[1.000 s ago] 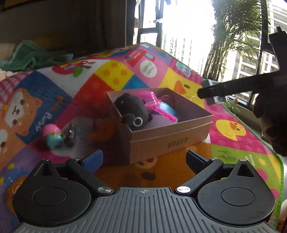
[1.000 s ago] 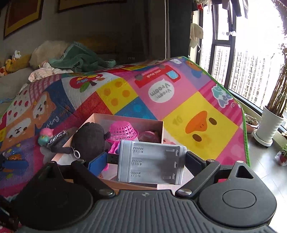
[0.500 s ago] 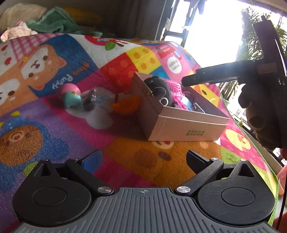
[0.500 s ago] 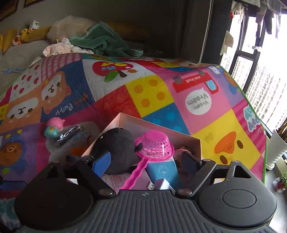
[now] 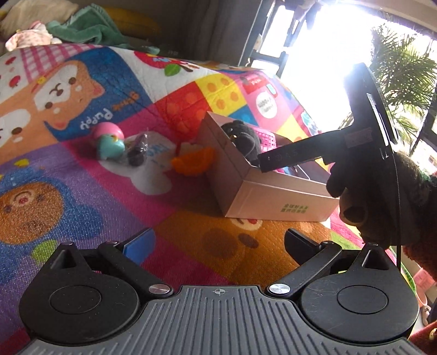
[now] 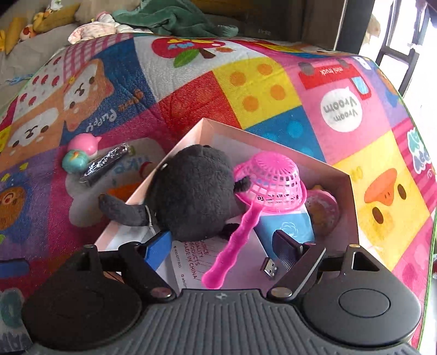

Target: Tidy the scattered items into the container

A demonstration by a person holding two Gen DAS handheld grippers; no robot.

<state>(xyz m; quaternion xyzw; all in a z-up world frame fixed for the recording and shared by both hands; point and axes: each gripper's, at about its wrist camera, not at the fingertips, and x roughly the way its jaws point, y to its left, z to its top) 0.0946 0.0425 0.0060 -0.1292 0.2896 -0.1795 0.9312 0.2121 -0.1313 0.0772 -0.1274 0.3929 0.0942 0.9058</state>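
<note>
A cardboard box [image 5: 273, 196] [image 6: 352, 196] stands on the colourful play mat. It holds a black plush toy [image 6: 194, 194], a pink plastic strainer [image 6: 269, 183], a blue item [image 6: 286, 224] and a USB plug [image 6: 269, 266]. My right gripper [image 6: 221, 245] is open and empty, low over the box's near end; it also shows in the left wrist view [image 5: 289, 157]. My left gripper [image 5: 218, 243] is open and empty above the mat, in front of the box. Left of the box lie a pink-and-teal toy [image 5: 109, 142] [image 6: 79, 153], a dark wrapped packet [image 6: 105, 163] and an orange item [image 5: 192, 162].
A green blanket [image 6: 174, 19] and soft toys [image 6: 24, 27] lie on the sofa behind the mat. A window and a potted palm [image 5: 404, 76] are at the right. The mat's green edge [image 6: 433, 245] runs along the right side.
My right gripper let go of the grey battery case it held, opened and dipped lower into the box. My left gripper swung left and drew closer to the mat.
</note>
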